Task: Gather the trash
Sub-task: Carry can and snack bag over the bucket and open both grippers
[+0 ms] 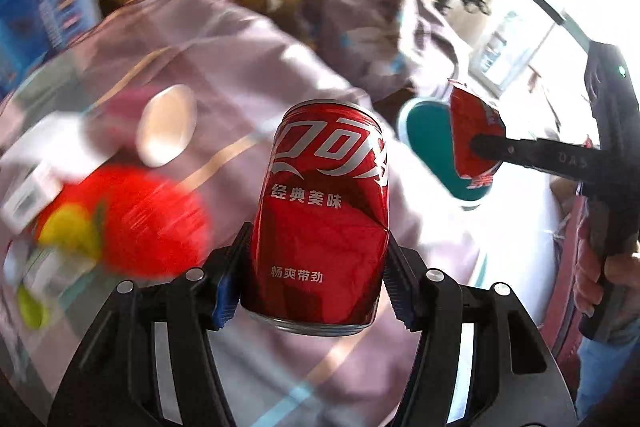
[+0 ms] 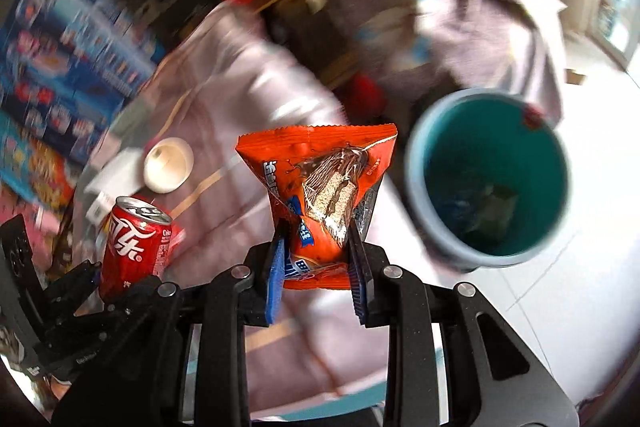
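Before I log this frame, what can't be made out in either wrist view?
- Left wrist: the red blob left of the can is motion-blurred; unidentifiable.
- Left wrist: bin mostly hidden behind the snack wrapper and right gripper.
- Right wrist: scraps at the bin's bottom are blurred.
- Right wrist: the boxes' print is unreadable.

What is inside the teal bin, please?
In the right wrist view, the teal bin holds some dark, blurred litter at its bottom; the kind cannot be told. Its near wall hides part of the floor inside.
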{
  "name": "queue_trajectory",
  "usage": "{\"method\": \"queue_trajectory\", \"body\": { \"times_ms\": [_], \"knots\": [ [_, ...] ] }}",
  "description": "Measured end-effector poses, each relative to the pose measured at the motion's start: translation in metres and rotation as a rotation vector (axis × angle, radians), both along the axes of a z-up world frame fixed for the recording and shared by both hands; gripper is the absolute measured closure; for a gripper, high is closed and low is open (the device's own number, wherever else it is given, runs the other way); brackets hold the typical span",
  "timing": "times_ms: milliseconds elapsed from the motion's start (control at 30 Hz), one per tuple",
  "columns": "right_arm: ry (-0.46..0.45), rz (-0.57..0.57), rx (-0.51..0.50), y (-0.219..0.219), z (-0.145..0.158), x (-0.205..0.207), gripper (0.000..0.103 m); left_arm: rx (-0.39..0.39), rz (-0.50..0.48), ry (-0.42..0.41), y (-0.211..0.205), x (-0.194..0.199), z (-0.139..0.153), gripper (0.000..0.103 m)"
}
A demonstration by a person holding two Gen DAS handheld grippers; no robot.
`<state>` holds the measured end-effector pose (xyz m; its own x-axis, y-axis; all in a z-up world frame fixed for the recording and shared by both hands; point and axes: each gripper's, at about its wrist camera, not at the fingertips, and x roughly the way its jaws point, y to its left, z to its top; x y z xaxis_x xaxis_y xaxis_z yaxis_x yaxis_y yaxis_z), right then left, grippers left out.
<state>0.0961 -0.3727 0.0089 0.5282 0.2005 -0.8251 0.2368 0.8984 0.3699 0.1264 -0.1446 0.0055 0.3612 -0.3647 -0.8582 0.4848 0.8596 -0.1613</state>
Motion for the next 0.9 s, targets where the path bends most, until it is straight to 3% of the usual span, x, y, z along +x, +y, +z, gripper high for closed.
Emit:
{"method": "queue_trajectory", "body": {
  "times_ms": [167,333,633,900],
  "knots": [
    [-0.004,-0.154,0.003,-0.082,-0.005,-0.025,0.077,0.019,-0.110,0.002,-0.077,0.011,0.000,0.042],
    [0.027,-0.229,0.024,-0.128,-0.021,-0.036,0.077,0.054,-0.201,0.023,-0.145,0.020,-0.015,0.042],
    [0.099,-0.268,0.031,-0.160,-0.049,-0.029,0.077,0.114,-0.278,0.107,-0.222,0.041,-0.064,0.042],
    [0.144,-0.285,0.029,-0.170,-0.067,-0.018,0.077,0.155,-0.298,0.139,-0.250,0.057,-0.095,0.039]
  ]
}}
